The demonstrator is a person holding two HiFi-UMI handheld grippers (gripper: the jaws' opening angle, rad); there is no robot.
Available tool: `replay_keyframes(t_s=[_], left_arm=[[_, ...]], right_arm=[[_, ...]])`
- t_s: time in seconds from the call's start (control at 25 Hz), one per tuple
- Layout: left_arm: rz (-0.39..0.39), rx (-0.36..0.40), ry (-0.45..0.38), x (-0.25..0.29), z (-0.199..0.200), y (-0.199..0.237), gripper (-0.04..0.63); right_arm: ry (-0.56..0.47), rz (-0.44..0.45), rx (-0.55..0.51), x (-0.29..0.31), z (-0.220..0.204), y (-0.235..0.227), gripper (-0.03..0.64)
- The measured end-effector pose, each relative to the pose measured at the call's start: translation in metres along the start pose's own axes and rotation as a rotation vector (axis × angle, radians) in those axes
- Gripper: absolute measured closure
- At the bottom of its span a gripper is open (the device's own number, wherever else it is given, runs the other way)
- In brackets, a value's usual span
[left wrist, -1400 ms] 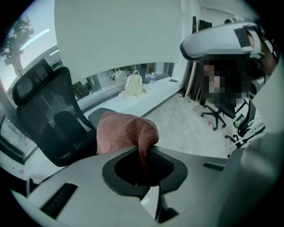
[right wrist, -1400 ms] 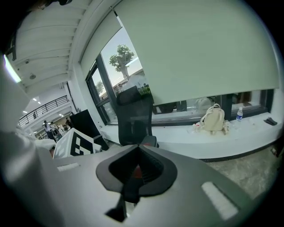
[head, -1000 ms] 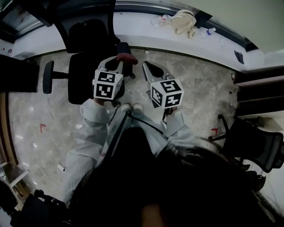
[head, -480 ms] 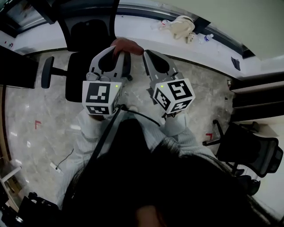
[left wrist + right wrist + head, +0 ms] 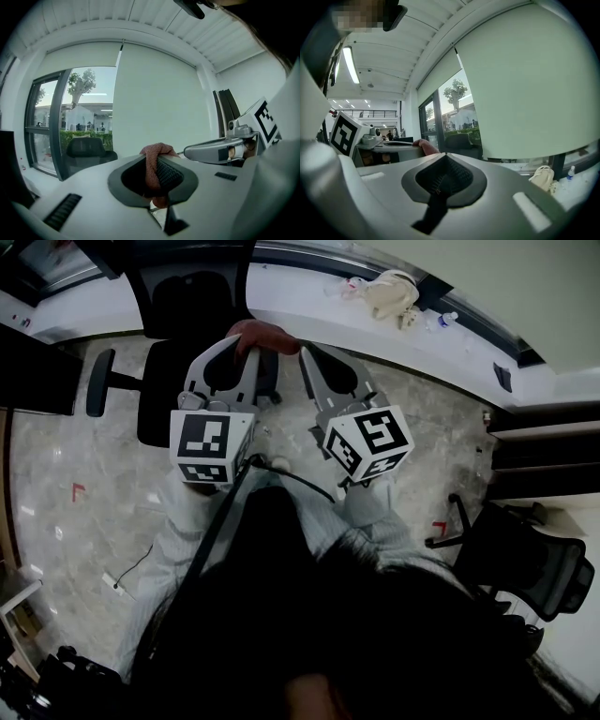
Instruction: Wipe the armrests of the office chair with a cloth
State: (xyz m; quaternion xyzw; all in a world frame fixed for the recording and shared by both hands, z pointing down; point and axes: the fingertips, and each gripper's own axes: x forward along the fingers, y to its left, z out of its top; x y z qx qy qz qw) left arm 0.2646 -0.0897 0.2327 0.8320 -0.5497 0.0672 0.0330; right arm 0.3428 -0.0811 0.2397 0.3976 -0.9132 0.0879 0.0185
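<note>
My left gripper (image 5: 246, 343) is shut on a reddish-brown cloth (image 5: 265, 334), which bunches at its tips over the right side of the black office chair (image 5: 164, 399). The chair's left armrest (image 5: 97, 382) shows; the other one is hidden under the gripper and cloth. In the left gripper view the cloth (image 5: 157, 157) is pinched between the jaws, held up level facing a window blind. My right gripper (image 5: 306, 355) is shut with nothing in it, just right of the cloth. From the right gripper view the cloth (image 5: 425, 146) pokes up beside the left gripper (image 5: 393, 144).
A white window ledge (image 5: 309, 296) runs along the back with a beige bag (image 5: 389, 292) and a small bottle (image 5: 445, 318) on it. A second black chair (image 5: 525, 559) stands at the right. Dark furniture sits at the left (image 5: 37, 376) and right (image 5: 553, 446). The floor is marble.
Both grippers have risen toward the head camera and moved forward over the chair, the cloth still in the left one. Little has shifted in the last half second.
</note>
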Motion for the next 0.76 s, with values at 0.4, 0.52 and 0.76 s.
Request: replay_keyframes(t_s=[0.4, 0.52, 0.76], left_arm=[[-0.027, 0.006, 0.017, 0.005, -0.003, -0.013, 0.563], [-0.029, 0.002, 0.014, 0.005, -0.002, -0.014, 0.563], [-0.037, 0.002, 0.016, 0.006, -0.003, -0.017, 0.563]], right_arm=[[0.015, 0.0, 0.008, -0.005, -0.002, 0.001, 0.617], [0.017, -0.002, 0.007, -0.007, -0.003, 0.001, 0.617], [0.021, -0.006, 0.011, -0.01, -0.005, -0.001, 0.617]])
